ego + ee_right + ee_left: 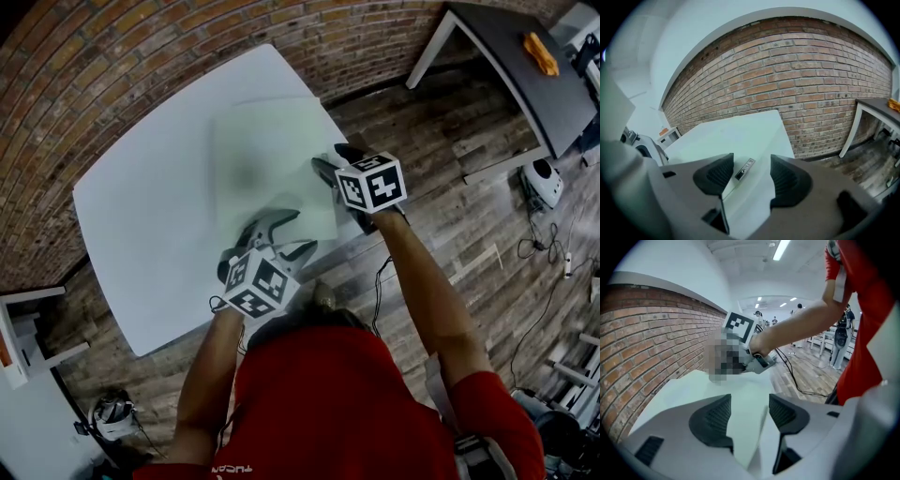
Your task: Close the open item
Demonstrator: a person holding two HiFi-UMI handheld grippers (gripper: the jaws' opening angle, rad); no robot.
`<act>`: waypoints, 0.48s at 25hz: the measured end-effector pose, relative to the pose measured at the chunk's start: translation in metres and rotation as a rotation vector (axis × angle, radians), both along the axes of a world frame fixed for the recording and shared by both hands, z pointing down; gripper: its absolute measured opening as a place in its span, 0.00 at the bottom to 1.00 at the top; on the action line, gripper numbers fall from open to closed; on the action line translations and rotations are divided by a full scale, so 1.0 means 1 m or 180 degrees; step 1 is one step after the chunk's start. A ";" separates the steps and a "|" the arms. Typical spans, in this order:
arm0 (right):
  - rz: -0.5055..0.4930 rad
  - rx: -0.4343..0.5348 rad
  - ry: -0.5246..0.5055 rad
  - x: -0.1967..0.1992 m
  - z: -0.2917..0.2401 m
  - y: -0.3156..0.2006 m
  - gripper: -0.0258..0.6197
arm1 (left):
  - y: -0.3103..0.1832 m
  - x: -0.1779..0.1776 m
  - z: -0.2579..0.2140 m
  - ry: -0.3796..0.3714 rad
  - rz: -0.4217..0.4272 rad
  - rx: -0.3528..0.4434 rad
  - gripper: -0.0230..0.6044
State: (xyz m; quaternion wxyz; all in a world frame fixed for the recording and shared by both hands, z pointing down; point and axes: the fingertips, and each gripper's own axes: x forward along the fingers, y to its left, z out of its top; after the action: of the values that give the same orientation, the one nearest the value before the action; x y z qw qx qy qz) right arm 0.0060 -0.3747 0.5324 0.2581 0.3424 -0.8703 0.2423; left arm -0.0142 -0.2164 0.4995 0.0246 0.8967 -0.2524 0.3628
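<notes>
A flat, pale green-white folder-like item (272,159) lies on the white table (141,216), reaching its near right edge. My left gripper (291,234) is at the item's near edge. Its jaws stand wide, with a thin panel edge (761,427) between the pads and touching neither. My right gripper (333,161) is at the item's right edge. Its jaws are also apart around a thin edge (725,192) that carries a small label (744,168), and the pads do not press on it. The right gripper's marker cube (739,326) shows across the item in the left gripper view.
A brick wall (122,66) runs behind the table. A dark table (525,66) with an orange thing (541,52) stands at the far right. Cables (539,244) and a white device (544,180) lie on the wooden floor. A white shelf (23,328) stands at the left.
</notes>
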 end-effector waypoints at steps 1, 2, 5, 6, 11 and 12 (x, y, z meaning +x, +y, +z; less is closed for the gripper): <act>0.0007 0.0003 0.0000 0.000 0.000 0.000 0.41 | -0.001 0.000 -0.003 0.0081 -0.0053 0.0003 0.45; 0.0014 0.0009 0.0001 0.000 0.000 0.000 0.41 | -0.003 -0.001 -0.007 0.0148 -0.0106 0.0012 0.45; 0.0040 0.0045 0.0020 0.000 0.000 -0.001 0.41 | -0.007 -0.005 -0.016 0.0291 -0.0240 0.0060 0.44; 0.0052 0.0063 0.0026 0.000 0.000 -0.001 0.41 | -0.008 -0.007 -0.018 0.0328 -0.0282 0.0085 0.44; 0.0168 0.0134 -0.0009 0.002 -0.001 0.001 0.41 | -0.014 -0.019 -0.034 0.0565 -0.0569 0.0172 0.41; 0.0189 0.0146 -0.0010 0.002 -0.001 0.001 0.41 | -0.015 -0.022 -0.038 0.0657 -0.0646 0.0181 0.41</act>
State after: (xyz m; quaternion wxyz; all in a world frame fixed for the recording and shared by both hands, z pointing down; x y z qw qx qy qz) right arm 0.0083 -0.3732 0.5315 0.2414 0.3736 -0.8655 0.2304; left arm -0.0364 -0.2319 0.4619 0.0617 0.8995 -0.3481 0.2569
